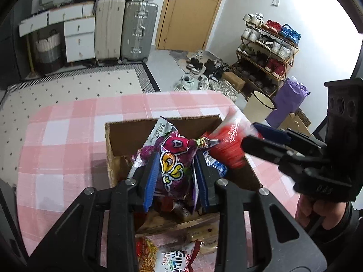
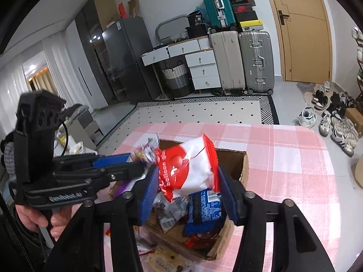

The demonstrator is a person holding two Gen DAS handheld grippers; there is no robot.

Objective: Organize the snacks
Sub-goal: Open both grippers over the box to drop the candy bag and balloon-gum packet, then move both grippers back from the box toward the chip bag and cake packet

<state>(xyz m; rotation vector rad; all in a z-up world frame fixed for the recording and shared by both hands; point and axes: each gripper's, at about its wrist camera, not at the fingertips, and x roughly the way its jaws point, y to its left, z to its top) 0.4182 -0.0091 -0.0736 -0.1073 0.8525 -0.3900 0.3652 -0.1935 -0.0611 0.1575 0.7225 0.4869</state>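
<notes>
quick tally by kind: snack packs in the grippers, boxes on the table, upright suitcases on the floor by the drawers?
Snack packs in grippers: 2 (purple pack in left gripper, red-and-white pack in right gripper)
Cardboard boxes: 1
Upright suitcases: 2 (beige, silver)
Total: 5

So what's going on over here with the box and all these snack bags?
A person is sorting snacks into a cardboard box on the pink checked tablecloth, a handheld gripper in each hand. The left gripper is clamped on a purple snack bag, and the right gripper has a red and white bag between its pads. Both bags are over the open box, which already holds other packets.
</notes>
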